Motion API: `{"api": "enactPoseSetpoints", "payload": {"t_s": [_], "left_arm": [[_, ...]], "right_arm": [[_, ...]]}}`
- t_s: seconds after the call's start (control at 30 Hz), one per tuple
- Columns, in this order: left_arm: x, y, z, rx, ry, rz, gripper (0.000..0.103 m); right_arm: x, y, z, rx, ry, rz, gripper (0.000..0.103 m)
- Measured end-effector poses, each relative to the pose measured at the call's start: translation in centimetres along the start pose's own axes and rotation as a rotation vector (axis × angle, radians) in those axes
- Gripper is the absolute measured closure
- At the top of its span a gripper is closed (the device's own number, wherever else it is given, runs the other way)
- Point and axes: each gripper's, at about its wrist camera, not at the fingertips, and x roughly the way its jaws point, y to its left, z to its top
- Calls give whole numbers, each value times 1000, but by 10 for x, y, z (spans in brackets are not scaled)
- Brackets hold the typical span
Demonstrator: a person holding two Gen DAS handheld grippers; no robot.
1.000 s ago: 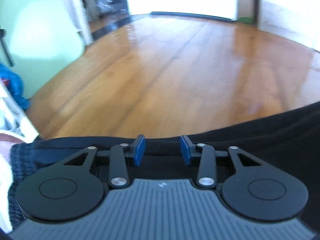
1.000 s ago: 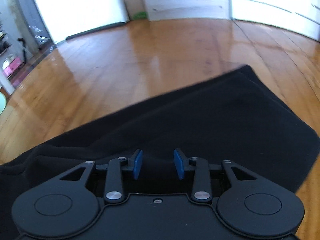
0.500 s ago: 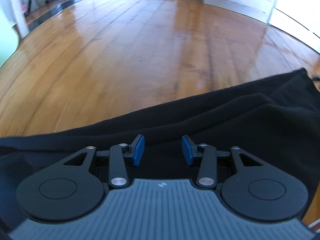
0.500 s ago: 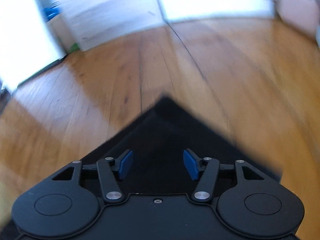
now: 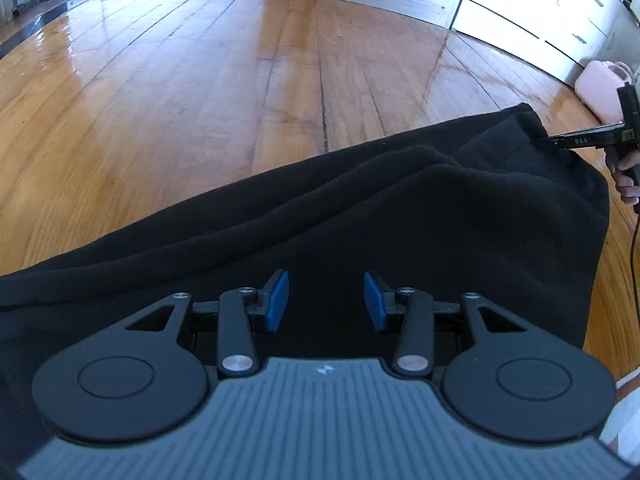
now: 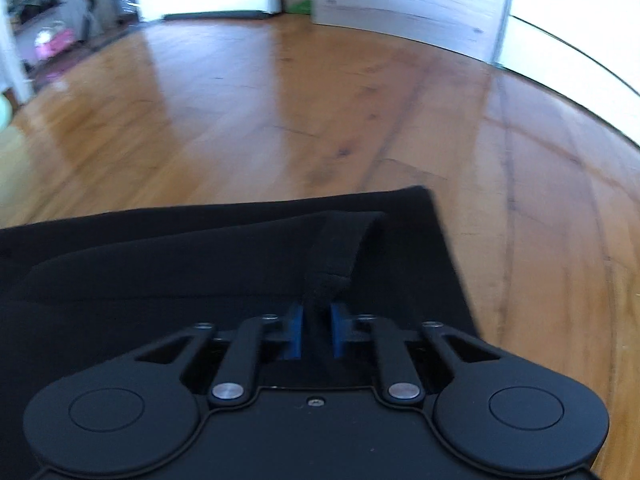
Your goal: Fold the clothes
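A black garment point(image 5: 400, 220) lies spread and rumpled on a wooden floor point(image 5: 200, 100). My left gripper point(image 5: 326, 302) hovers over its near part, blue pads apart, with only flat cloth below them. In the right wrist view my right gripper point(image 6: 316, 330) is closing, and a raised fold of the black garment point(image 6: 180, 272) stands pinched between its blue pads near the cloth's right corner. The left wrist view shows the right gripper point(image 5: 548, 142) at the garment's far right corner, with a person's hand point(image 5: 624, 176) behind it.
Bare floorboards point(image 6: 320, 120) stretch beyond the cloth. White cabinets point(image 5: 520, 8) line the far right wall, and a pink object point(image 5: 600, 88) sits on the floor beside them. A doorway with clutter point(image 6: 48, 40) shows at the far left.
Both views swung across the floor toward the garment. The right jaws widened, then drew in on a fold at the cloth's corner. The left jaws kept about the same gap.
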Motion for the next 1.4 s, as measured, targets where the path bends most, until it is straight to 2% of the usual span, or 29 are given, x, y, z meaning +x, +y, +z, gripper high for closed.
{"api": "enactPoseSetpoints", "payload": {"t_s": [0.13,0.2,0.27,0.3,0.33,0.37,0.43,0.47,0.57,0.63,0.67,0.77,0.9,0.97,1.1,1.2,1.23,1.27,1.3,1.37,1.4], "left_arm": [[12,-10,11,7,5,-17,59],[16,-17,17,18,3,-29,59],[17,-21,20,29,-2,-36,58],[18,-24,22,34,-4,-40,57],[20,-26,26,38,0,-42,57],[24,-29,31,41,6,-44,57],[28,-35,40,46,-11,-52,57],[28,-36,44,51,-19,-58,57],[31,-33,49,54,-30,-70,55],[35,-27,50,39,-23,-73,55],[38,-24,51,20,-16,-75,55],[43,-13,51,-21,-4,-91,55],[45,-7,51,-27,-5,-91,55],[45,-3,52,-35,-3,-96,55],[39,4,57,-33,-1,-78,49],[30,4,52,-10,-1,-28,44],[26,3,48,12,-13,1,39],[25,4,43,36,-15,43,36],[24,5,39,60,-16,87,33],[23,6,30,107,-18,173,33],[25,8,27,127,-1,193,33]], "right_arm": [[-11,6,-6,-6,-33,44,87],[-13,8,-6,0,-30,29,83],[-12,7,-6,7,-28,-12,54],[-9,6,-6,15,-31,-34,52],[-7,5,-5,23,-34,-56,54],[-5,3,-7,54,-42,-43,65],[-6,0,-7,113,-59,-17,97],[-10,0,-6,139,-69,-6,97],[-63,-19,-3,330,-293,146,97],[-95,-40,-3,471,-414,208,97],[-106,-46,0,487,-438,187,97],[-118,-57,11,456,-417,137,97],[-123,-54,29,376,-409,146,97],[-113,-56,38,393,-419,148,97],[-60,-54,62,385,-361,45,98],[-11,-49,65,426,-240,-57,98],[1,-47,62,436,-203,-106,95],[13,-45,60,447,-166,-154,85],[26,-43,57,457,-129,-203,80],[25,-39,50,433,-135,-292,56],[20,-37,45,415,-152,-333,53]]}}
